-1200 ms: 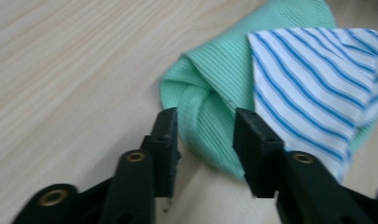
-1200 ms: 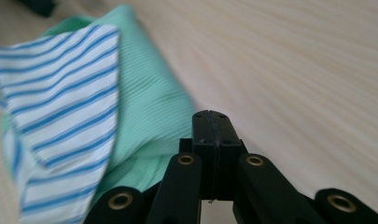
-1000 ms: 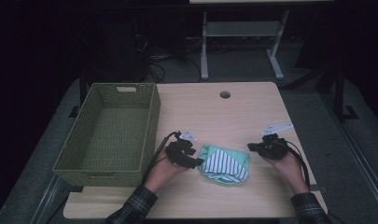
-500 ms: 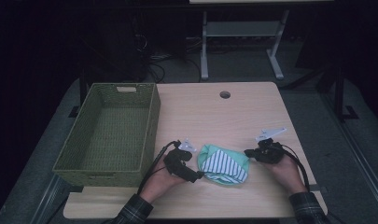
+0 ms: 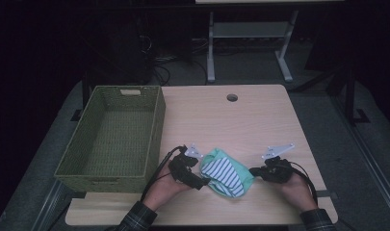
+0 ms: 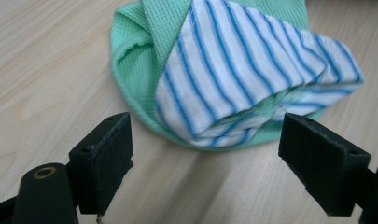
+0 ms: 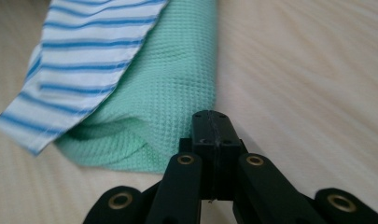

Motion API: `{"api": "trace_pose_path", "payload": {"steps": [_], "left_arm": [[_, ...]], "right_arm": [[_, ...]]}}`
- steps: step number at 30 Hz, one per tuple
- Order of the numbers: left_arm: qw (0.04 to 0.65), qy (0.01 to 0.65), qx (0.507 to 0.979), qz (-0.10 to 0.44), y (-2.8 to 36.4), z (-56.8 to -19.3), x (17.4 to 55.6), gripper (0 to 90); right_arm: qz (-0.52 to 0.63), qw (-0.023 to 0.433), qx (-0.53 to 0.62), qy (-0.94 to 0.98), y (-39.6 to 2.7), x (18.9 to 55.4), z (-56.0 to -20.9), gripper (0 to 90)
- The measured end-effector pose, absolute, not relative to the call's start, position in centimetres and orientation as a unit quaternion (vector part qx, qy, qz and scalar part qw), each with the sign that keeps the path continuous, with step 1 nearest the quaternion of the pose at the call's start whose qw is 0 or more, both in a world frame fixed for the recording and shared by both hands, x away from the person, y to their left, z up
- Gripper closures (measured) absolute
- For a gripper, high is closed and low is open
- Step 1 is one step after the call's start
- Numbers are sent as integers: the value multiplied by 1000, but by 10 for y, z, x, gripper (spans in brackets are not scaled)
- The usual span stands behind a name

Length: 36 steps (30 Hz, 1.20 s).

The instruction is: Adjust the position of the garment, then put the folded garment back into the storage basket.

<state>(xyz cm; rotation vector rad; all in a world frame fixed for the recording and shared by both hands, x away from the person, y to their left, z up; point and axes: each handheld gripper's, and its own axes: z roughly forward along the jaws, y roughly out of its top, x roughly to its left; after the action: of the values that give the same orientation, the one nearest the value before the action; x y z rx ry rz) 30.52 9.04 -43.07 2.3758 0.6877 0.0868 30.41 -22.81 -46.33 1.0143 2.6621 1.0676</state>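
Cloth bundle (image 5: pixel 227 172): a mint-green waffle-weave cloth folded round a white piece with blue stripes; the striped piece lay on top and stuck out at one end.
Place: it lay on the wooden table (image 5: pixel 240 120), near the front edge, between the two grippers and to the right of the empty woven basket (image 5: pixel 115 139).
Handling: judged soft, light and limp; it would likely sag and could unfold if lifted by one layer, so the layers needed pinching together.
Where to grip: the thick folded edge facing the left gripper looked best, since both fabrics stack there.
Left gripper (image 6: pixel 205 168): its jaws stood wide apart, low over the table, with the striped fold just ahead between them, and held nothing.
Right gripper (image 7: pixel 213 128): its jaws were pressed together at the bundle's green edge; whether any fabric was caught between them I could not tell.
Risk: the smooth striped layer might slip out of the green one.
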Motion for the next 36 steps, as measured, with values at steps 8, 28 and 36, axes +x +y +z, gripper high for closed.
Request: {"api": "trace_pose_path", "payload": {"steps": [8, 28, 36], "left_arm": [[328, 258, 908, 34, 92, -428, 300, 169], [329, 236, 913, 40, 90, -426, 300, 169], [323, 219, 919, 45, 83, -428, 301, 162]], "right_arm": [[362, 34, 310, 878, -210, 285, -463, 898], [359, 92, 377, 849, -230, 291, -462, 542], [333, 149, 450, 815, -264, 305, -468, 265]]}}
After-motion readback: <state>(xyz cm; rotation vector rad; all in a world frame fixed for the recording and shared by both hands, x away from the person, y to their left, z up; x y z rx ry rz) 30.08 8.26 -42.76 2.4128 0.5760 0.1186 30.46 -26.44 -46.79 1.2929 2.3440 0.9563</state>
